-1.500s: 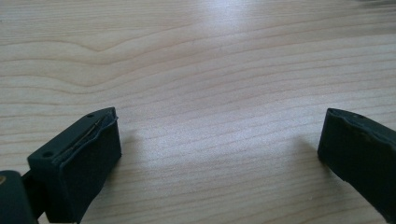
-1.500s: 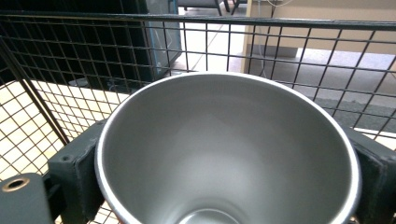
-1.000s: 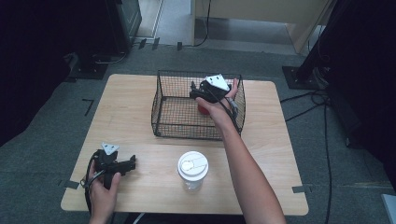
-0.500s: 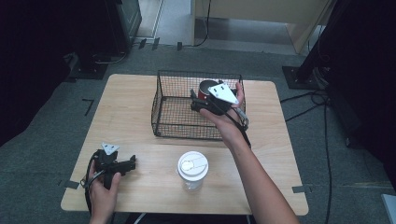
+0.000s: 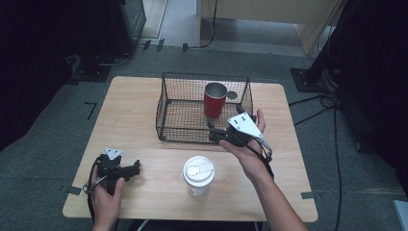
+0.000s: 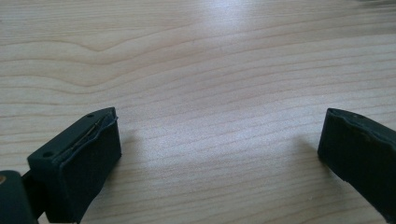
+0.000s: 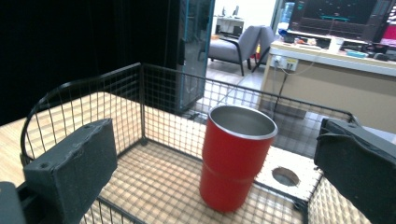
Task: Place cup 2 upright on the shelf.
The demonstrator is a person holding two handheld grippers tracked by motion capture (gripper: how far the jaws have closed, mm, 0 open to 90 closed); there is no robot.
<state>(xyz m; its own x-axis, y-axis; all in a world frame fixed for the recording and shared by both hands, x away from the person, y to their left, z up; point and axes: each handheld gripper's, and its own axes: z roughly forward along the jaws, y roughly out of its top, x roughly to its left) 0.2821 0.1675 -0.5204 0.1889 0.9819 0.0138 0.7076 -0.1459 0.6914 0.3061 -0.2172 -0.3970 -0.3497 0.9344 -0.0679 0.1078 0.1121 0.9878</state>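
Observation:
A red metal cup stands upright inside the black wire basket, toward its back right. My right gripper hovers at the basket's near right wall, a little short of the cup. Its jaws stand wide open with nothing gripped. A clear cup with a white lid stands on the wooden table near the front middle. Near the table's front left my left gripper rests low over the bare wood, open and holding nothing.
A round hole shows in the tabletop behind the basket's far right corner. Cables trail over the grey floor to the right of the table. A dark stand is at the back right.
My right gripper has drawn back out of the basket toward the person, leaving the red cup standing in it. The left gripper has not moved.

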